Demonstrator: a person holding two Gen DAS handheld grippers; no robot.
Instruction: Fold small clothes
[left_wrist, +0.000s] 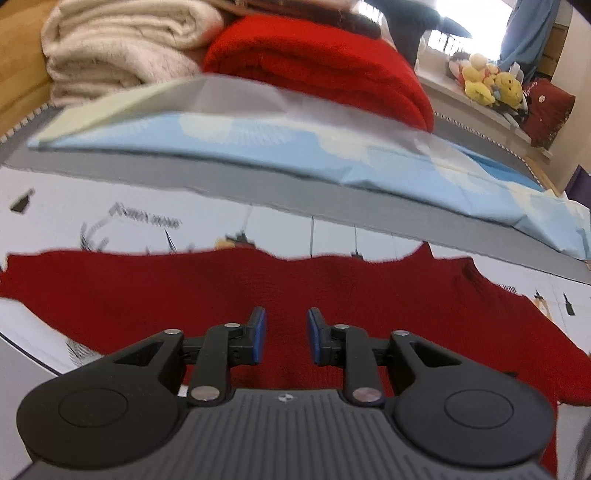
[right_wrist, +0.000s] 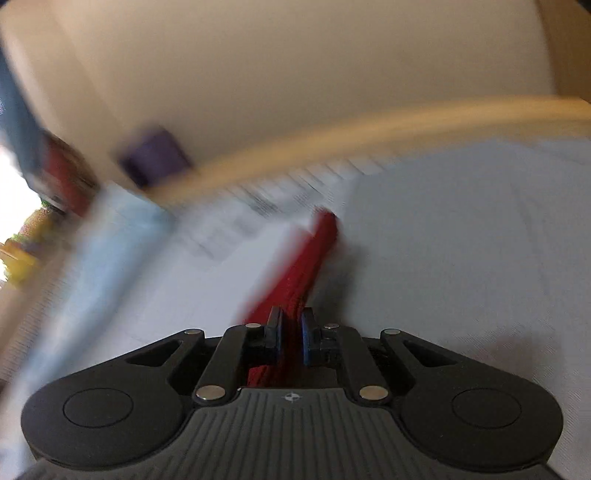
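A dark red knit garment (left_wrist: 258, 288) lies spread flat on a white printed sheet (left_wrist: 74, 210). My left gripper (left_wrist: 287, 334) hovers over its near middle. The blue pads (left_wrist: 259, 334) stand apart, and only the flat cloth shows through the gap. The right wrist view is heavily blurred. In it, a strip of the red garment (right_wrist: 310, 258) runs up from between the jaws of my right gripper (right_wrist: 291, 336), which is shut on it. The strip stretches away over the pale sheet (right_wrist: 461, 240).
Behind the garment lies a light blue folded sheet in clear plastic (left_wrist: 258, 147). A folded red blanket (left_wrist: 325, 62) and a cream blanket (left_wrist: 122, 48) are stacked beyond it. Plush toys (left_wrist: 491, 83) sit on a ledge at far right. A wooden bed edge (right_wrist: 369, 133) and a purple object (right_wrist: 153, 157) appear blurred.
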